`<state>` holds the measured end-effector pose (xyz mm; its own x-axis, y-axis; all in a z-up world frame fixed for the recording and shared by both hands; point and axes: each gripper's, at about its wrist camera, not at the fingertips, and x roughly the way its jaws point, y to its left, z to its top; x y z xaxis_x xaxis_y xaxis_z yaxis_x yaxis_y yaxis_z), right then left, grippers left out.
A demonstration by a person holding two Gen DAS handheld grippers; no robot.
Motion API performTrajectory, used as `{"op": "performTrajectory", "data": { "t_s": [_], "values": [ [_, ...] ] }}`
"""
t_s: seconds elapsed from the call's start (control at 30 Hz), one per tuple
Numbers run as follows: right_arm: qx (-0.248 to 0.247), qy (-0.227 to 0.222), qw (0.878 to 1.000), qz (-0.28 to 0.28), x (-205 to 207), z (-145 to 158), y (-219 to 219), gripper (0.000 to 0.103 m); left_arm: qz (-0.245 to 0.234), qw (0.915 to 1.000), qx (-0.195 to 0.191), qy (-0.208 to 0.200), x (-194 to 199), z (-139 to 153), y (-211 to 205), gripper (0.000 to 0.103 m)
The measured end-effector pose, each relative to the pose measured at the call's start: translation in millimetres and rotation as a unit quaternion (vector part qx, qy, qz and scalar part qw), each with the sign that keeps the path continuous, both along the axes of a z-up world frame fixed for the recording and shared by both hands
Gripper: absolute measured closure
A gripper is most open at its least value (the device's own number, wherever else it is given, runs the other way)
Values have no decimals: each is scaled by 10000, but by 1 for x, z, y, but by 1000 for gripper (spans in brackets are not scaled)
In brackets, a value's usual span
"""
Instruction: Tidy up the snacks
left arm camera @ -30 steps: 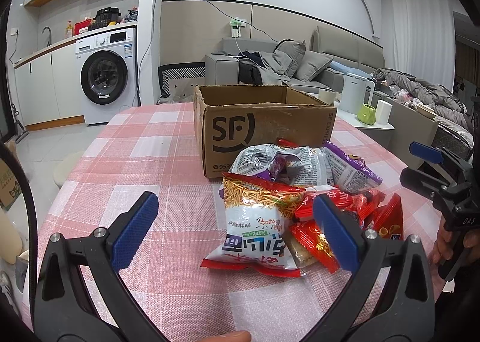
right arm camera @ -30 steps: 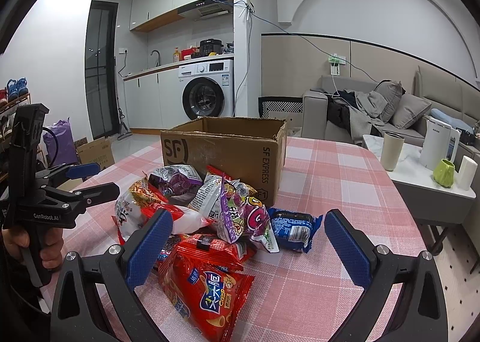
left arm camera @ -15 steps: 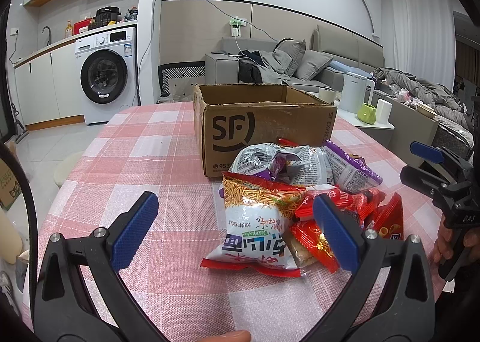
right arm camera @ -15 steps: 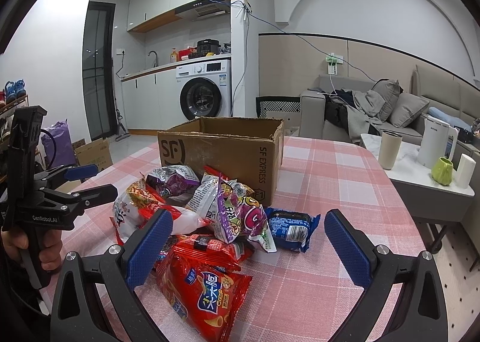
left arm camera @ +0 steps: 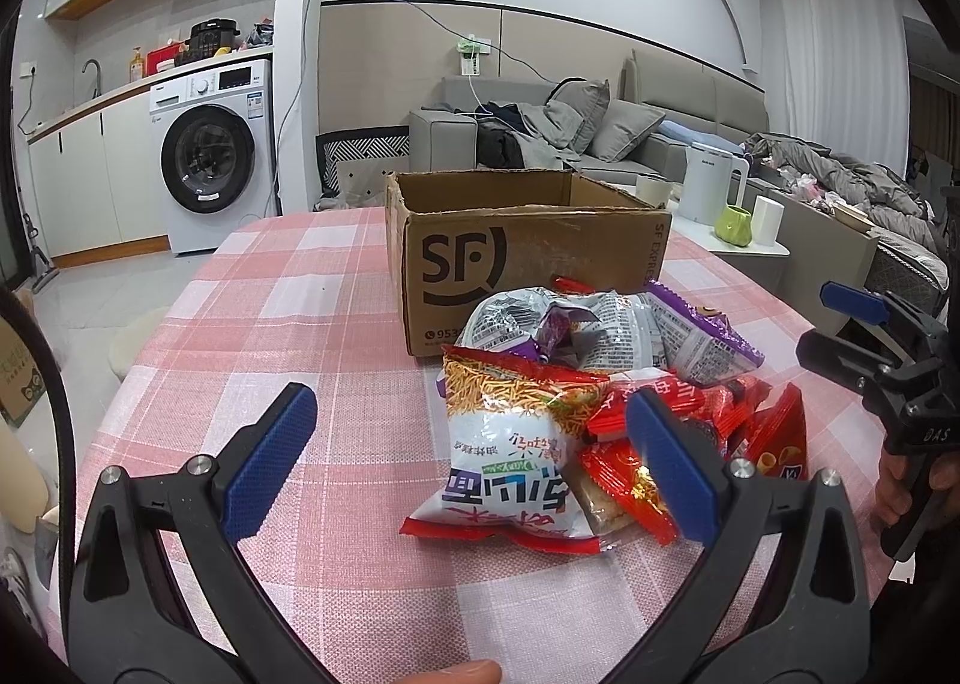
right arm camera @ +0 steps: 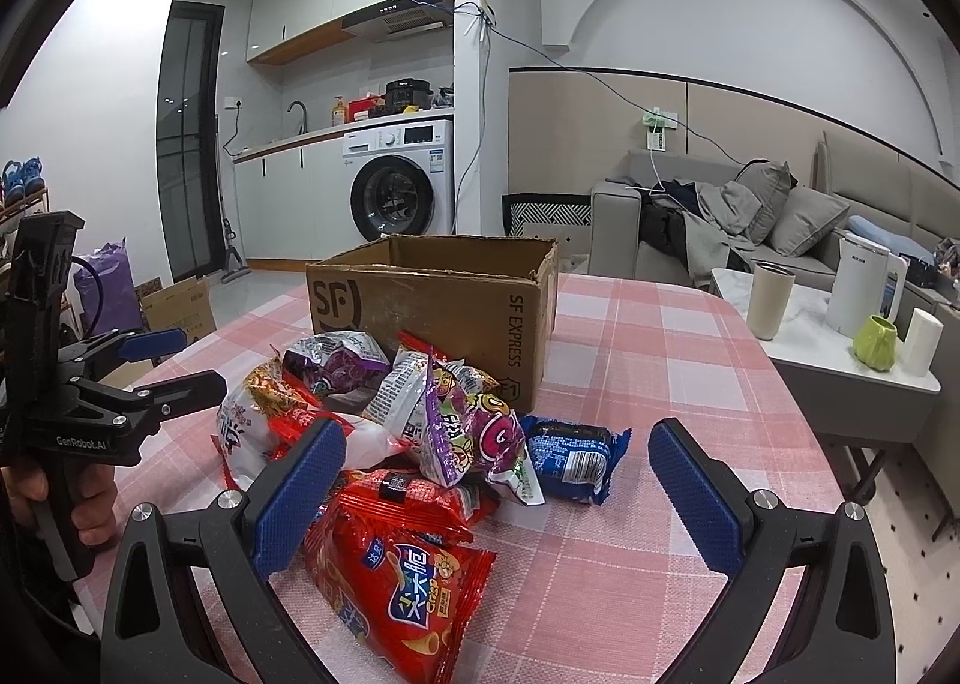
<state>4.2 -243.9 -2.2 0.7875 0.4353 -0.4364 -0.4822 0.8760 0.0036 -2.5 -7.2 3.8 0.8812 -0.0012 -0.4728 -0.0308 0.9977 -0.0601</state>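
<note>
A pile of snack bags lies on the pink checked tablecloth (left arm camera: 288, 336) in front of an open cardboard SF box (left arm camera: 528, 246). A white and red noodle snack bag (left arm camera: 510, 444) lies nearest my left gripper (left arm camera: 474, 462), which is open and empty above the table. My right gripper (right arm camera: 498, 480) is open and empty over a red crisps bag (right arm camera: 396, 570). A purple bag (right arm camera: 474, 432) and a blue packet (right arm camera: 570, 450) lie between its fingers. The box also shows in the right wrist view (right arm camera: 432, 306). Each gripper shows at the edge of the other's view.
A side table (right arm camera: 840, 360) with a kettle, a beige cup and a green mug stands right of the dining table. A sofa and a washing machine (left arm camera: 210, 162) are behind. The table edge drops off at the right.
The right gripper's view has shifted slightly, bringing the snack pile a little closer. The left gripper has not visibly moved.
</note>
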Motion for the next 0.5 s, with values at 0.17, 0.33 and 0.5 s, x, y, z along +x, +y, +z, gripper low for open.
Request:
{"op": "performTrajectory", "data": {
  "t_s": [0.17, 0.33, 0.5],
  "values": [
    [-21, -13, 10000, -15, -1, -1, 2, 0, -9, 10000, 3, -5, 0, 0, -1, 0],
    [-10, -19, 10000, -21, -2, -1, 2, 0, -16, 10000, 32, -8, -1, 0, -1, 0],
    [32, -10, 10000, -48, -1, -2, 0, 0, -17, 10000, 31, -7, -2, -1, -1, 0]
  ]
}}
